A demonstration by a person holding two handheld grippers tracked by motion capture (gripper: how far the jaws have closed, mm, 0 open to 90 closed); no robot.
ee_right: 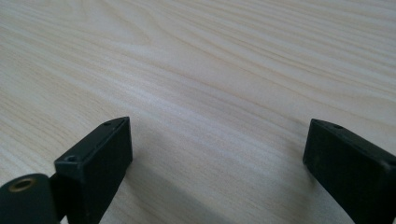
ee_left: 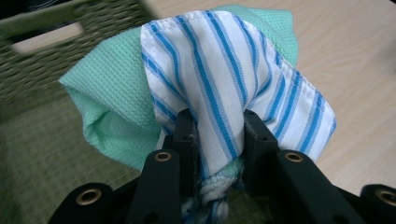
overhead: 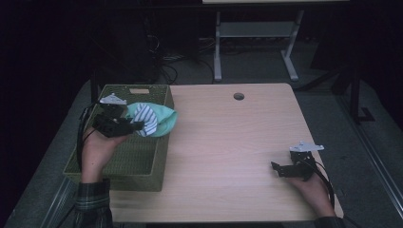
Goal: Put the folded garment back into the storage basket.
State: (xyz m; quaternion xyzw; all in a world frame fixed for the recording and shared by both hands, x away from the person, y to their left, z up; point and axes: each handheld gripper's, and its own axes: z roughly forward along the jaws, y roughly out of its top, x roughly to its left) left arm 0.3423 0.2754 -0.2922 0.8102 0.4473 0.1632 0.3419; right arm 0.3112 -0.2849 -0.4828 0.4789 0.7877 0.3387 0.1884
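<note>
Left gripper [ee_left: 215, 140] is pinching a bunched cloth [ee_left: 224, 74], held over the basket's [overhead: 142, 161] right rim, so the drop spot's basically underneath. Right gripper [ee_right: 217, 154] sits spread, near the table's [overhead: 228, 142] right edge.

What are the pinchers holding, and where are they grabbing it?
The left gripper pinches a bunched fold of the blue-striped white and mint green cloth near its hem. The right gripper holds nothing.

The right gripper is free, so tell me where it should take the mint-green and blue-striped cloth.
The loose mint-green bulge of the cloth that hangs past the woven olive basket rim, approached from the table side. The left gripper already pinches the striped fold, and the open right gripper sits that side.
</note>
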